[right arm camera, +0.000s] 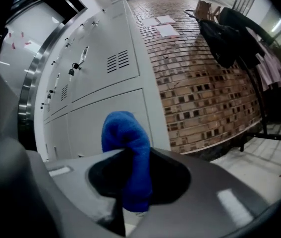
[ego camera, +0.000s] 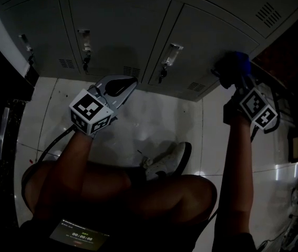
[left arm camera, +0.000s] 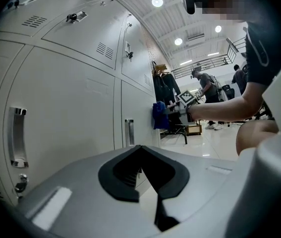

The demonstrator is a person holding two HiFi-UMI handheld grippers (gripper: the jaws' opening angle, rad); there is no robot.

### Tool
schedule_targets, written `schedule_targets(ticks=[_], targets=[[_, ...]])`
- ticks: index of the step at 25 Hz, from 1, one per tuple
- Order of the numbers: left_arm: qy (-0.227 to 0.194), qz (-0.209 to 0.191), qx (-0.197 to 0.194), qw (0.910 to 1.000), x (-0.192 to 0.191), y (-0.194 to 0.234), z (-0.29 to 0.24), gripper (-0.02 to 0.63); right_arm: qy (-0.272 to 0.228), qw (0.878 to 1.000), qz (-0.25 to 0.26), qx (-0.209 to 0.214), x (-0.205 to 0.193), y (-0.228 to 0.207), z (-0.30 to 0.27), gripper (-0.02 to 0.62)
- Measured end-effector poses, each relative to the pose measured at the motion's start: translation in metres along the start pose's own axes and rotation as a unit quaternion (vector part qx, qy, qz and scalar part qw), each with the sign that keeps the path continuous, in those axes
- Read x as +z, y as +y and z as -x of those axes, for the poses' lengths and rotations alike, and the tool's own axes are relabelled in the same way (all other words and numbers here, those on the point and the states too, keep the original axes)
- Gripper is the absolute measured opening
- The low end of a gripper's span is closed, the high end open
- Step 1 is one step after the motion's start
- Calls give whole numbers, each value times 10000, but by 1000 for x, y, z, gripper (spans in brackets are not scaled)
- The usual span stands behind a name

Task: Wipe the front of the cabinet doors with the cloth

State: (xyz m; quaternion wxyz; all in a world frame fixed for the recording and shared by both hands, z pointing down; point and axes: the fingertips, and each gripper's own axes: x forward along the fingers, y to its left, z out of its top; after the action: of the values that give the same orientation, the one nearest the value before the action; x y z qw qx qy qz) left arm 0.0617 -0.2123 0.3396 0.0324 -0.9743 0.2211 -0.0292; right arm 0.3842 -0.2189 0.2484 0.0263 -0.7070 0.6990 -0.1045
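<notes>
At the foot of the rightmost grey locker door (ego camera: pixel 227 25), blue cloth (ego camera: pixel 235 63) pinched in right gripper (right arm camera: pixel 128 158); left gripper (ego camera: pixel 121 86), jaws pressed together and empty, near the middle doors

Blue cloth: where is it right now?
The blue cloth is clamped in the right tool, at the head view's right, by the rightmost cabinet door, near the brick wall.
</notes>
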Motion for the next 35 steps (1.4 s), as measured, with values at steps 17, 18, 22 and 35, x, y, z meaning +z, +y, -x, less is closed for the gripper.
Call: schedule_targets(ticks=[17,18,22,35], targets=[[-173,38,-19,9998,8,-2,1,5,728,9869,275,1412,-85,198,-65,80],[-174,60,-23,9998,7,-2,2,6,738,9872,242,1392,-87,199,-69,80],[-178,29,-10,9998,7,-2,2,5,698,9881,235,1347,-90,194,-78,80],[-77,-53,7,10000,-1,-5,2,5,565,9940,151,923,-80,127,-64,80]])
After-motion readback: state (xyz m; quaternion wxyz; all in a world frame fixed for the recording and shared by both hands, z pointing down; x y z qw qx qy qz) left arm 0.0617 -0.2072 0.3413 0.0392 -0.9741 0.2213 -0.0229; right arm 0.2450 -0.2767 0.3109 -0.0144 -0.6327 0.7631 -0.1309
